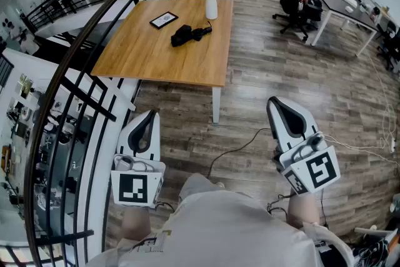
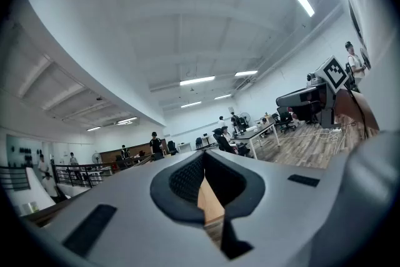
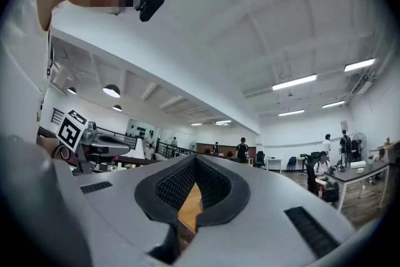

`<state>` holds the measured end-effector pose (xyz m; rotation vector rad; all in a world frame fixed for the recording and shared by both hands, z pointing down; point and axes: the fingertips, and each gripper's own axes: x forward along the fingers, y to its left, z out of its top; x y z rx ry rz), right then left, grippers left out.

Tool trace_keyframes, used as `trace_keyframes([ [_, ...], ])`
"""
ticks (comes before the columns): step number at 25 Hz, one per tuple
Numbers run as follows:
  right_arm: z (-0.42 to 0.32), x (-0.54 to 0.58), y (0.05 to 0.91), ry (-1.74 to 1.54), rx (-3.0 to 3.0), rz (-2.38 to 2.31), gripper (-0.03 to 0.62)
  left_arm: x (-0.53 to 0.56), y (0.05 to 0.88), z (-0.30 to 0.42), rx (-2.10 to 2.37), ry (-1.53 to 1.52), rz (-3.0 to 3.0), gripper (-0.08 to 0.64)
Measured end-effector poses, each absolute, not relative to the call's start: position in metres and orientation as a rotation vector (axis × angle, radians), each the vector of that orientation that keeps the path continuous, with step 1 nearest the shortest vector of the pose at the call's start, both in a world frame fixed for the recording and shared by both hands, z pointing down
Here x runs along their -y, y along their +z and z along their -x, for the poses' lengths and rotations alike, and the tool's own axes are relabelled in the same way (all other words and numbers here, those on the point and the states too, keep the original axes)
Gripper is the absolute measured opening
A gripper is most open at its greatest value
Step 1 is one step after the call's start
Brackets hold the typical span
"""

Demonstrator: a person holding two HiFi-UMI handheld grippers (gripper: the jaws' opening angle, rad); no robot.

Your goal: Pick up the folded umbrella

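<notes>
Short of the light wooden table [image 1: 156, 56], the white left gripper [image 1: 150, 115] and white right gripper [image 1: 275, 103] are hanging clenched, empty.
Only the head view is showing the black folded umbrella [image 1: 189, 34] lying on it.

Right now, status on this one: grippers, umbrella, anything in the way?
Left gripper shut, empty; right gripper shut, empty. Folded umbrella lying on table, untouched, both grippers well short. Vase stands just beyond it; approach open.

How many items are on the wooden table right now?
3. Folded umbrella near the middle of the table, flat dark-framed panel just left of it and farther back, white vase with flowers at the far edge. None looks hidden.
</notes>
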<state>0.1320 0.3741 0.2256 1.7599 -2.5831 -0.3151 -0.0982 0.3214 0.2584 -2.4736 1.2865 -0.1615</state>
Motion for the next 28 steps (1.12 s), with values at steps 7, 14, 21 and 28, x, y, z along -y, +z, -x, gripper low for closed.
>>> trace_keyframes([
  [7, -0.145, -0.381, 0.228, -0.312, 2.585, -1.741, 0.028, -0.324, 0.256, 0.085, -1.287, -0.154, 2.48, 0.018],
  [14, -0.152, -0.375, 0.233, -0.285, 2.63, -1.741, 0.029, -0.318, 0.256, 0.074, -1.279, -0.167, 2.486, 0.018],
  [21, -0.134, -0.363, 0.237, -0.31, 2.701, -1.615, 0.339, -0.303, 0.259, 0.077, -1.303, -0.181, 2.495, 0.018],
  [28, -0.13, -0.335, 0.26, -0.294, 2.69, -1.577, 0.339, -0.278, 0.272, 0.068, -1.276, -0.164, 2.496, 0.018],
])
